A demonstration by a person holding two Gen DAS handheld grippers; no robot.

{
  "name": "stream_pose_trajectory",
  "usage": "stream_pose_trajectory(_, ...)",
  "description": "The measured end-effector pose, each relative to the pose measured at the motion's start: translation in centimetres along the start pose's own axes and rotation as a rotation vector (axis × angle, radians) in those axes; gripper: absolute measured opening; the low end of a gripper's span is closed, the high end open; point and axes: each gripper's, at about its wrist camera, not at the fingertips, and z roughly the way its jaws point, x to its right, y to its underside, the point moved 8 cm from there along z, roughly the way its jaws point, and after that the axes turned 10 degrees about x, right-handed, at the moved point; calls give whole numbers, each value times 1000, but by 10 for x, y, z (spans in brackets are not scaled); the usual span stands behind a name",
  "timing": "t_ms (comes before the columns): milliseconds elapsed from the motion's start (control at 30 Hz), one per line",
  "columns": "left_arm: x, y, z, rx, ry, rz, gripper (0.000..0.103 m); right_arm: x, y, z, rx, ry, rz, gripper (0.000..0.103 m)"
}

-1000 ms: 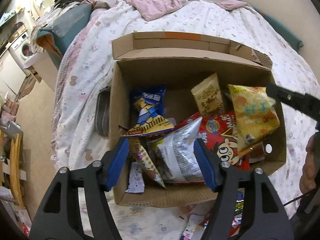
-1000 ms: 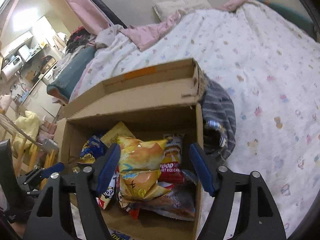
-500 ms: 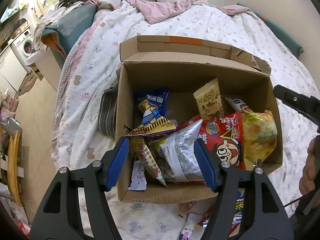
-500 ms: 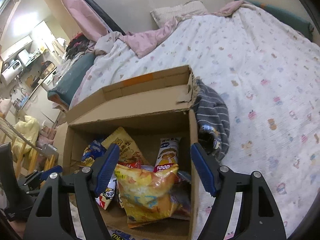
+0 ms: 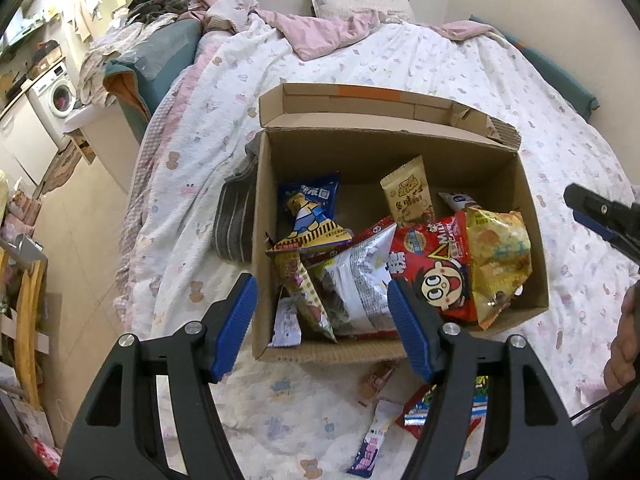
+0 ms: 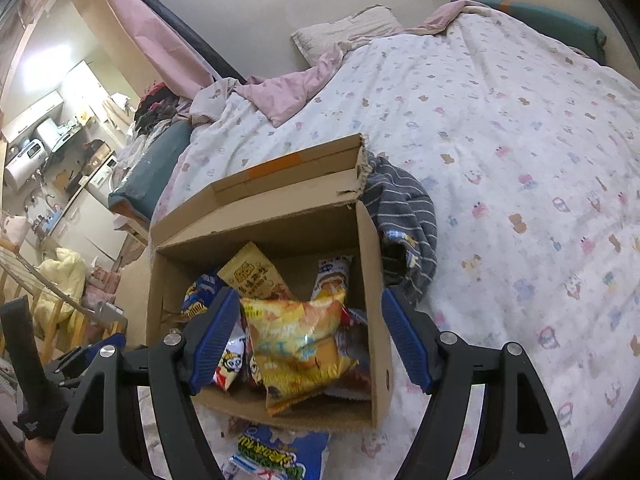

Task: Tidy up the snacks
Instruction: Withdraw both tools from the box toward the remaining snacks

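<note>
An open cardboard box (image 5: 380, 152) (image 6: 376, 320) sits on the bed, holding several snack packs. A yellow bag (image 5: 500, 256) (image 6: 296, 344) lies at its right side on a red cartoon-face bag (image 5: 436, 276). A silver bag (image 5: 360, 280), a blue pack (image 5: 312, 200) and a tan pack (image 5: 408, 196) fill the rest. My left gripper (image 5: 320, 300) hovers open above the box's near left part, holding nothing. My right gripper (image 6: 310, 304) (image 5: 600, 216) is open too, empty, above the box's near right corner.
Loose packets (image 5: 424, 408) (image 6: 276, 456) lie on the sheet in front of the box. A grey striped cloth (image 5: 232, 220) (image 6: 404, 208) is bunched against the box. The bed drops to the floor (image 5: 80, 240) on the left. A hand (image 5: 624, 344) shows at the right edge.
The yellow bag has dropped from between the right fingers down into the box. Both grippers have drawn back and up from the box, still open.
</note>
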Motion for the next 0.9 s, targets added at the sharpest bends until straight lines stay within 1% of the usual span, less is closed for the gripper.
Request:
stream_pose_trajectory(167, -8, 11, -11, -4, -7, -23, 64, 5, 15, -15, -15, 11, 34, 76)
stream_pose_trajectory(300, -13, 24, -20, -14, -3, -52, 64, 6, 28, -27, -32, -8, 85, 76)
stream_pose_trajectory(500, -19, 43, -31, -31, -7, -73, 64, -1, 45, -43, -43, -6, 65, 76)
stream_pose_trajectory(633, -22, 59, -34, -57, -7, -85, 64, -2, 66, -50, -79, -2, 74, 76)
stream_pose_trajectory(700, -21, 65, -35, -72, 7, -89, 64, -1, 78, -53, -107, -1, 93, 76)
stream_pose_trajectory(833, -21, 75, -35, -88, 14, -80, 64, 1, 98, -55, -148, 11, 104, 76)
stream_pose_trajectory(900, -21, 84, -32, -116, 22, -83, 64, 2, 108, -54, -166, 13, 105, 76)
